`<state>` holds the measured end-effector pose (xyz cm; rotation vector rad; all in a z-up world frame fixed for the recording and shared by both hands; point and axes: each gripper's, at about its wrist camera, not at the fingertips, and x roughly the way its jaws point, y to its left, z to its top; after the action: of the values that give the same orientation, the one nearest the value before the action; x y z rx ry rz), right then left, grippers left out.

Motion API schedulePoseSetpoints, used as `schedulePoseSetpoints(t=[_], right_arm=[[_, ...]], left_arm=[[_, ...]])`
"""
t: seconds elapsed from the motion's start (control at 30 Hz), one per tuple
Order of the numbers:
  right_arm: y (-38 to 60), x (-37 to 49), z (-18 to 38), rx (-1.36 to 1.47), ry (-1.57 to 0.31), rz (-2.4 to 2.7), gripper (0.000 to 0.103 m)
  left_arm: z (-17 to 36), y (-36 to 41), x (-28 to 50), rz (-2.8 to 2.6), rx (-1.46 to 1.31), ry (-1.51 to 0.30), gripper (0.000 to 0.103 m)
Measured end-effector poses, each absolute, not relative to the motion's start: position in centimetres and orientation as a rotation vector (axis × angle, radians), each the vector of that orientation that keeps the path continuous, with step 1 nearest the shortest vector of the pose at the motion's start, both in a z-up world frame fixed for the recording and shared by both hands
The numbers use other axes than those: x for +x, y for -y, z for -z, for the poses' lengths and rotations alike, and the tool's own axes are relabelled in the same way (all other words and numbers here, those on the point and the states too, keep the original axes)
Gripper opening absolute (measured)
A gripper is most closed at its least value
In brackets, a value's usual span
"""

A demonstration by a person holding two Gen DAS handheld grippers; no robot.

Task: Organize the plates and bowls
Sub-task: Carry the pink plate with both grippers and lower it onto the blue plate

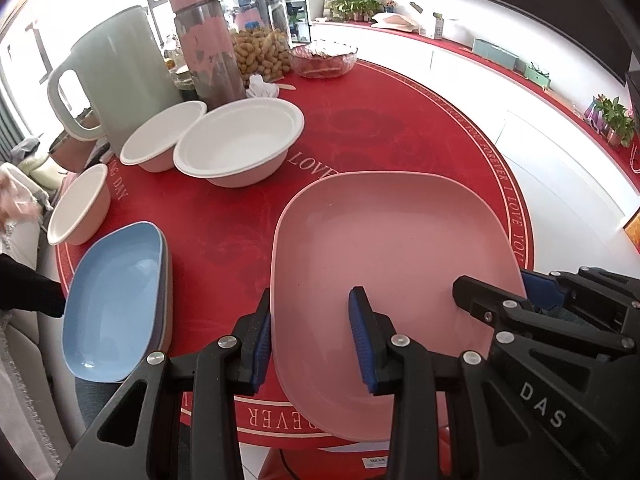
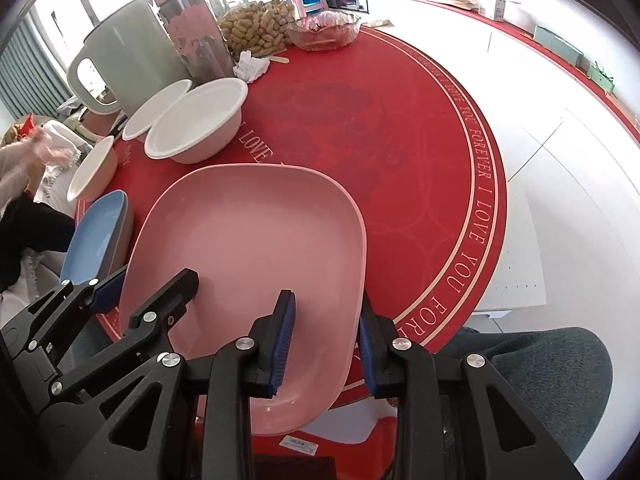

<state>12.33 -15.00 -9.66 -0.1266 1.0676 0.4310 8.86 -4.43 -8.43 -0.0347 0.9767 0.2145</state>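
The blue plate [image 1: 116, 304] sits at the left edge of the red tabletop [image 1: 360, 128], likely the stack's base. Beside it, the left claw [image 1: 312, 344] straddles the pink plate's [image 1: 392, 248] left rim, spread apart, not clamping. The right claw [image 2: 326, 344] brackets the opposite rim, likewise released, so both sides steady the plate for lifting.

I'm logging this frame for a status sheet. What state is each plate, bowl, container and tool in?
pink plate: tilted, near edge off the table, rim between both tools' pads
left tool: open, straddling the plate's left rim
right tool: open, straddling the plate's right rim
blue plate: stacked on another plate
large white bowl: upright, empty
peanut jar: partly full
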Motion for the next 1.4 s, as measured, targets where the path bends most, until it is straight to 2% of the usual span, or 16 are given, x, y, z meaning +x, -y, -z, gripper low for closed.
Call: schedulePoseSetpoints(t=[0.73,1.4], right_arm=[[12.0,11.5,6.6,-0.175,-0.999,-0.504,0.032],[2.8,9.2,6.3,-0.257,-0.991,-0.672,0.032]], left_arm=[[5.9,1.1,7.2,-0.292,-0.074,-0.884,0.038],[4.7,-7.2,3.1,-0.471,-0.159,-0.829,0.038]])
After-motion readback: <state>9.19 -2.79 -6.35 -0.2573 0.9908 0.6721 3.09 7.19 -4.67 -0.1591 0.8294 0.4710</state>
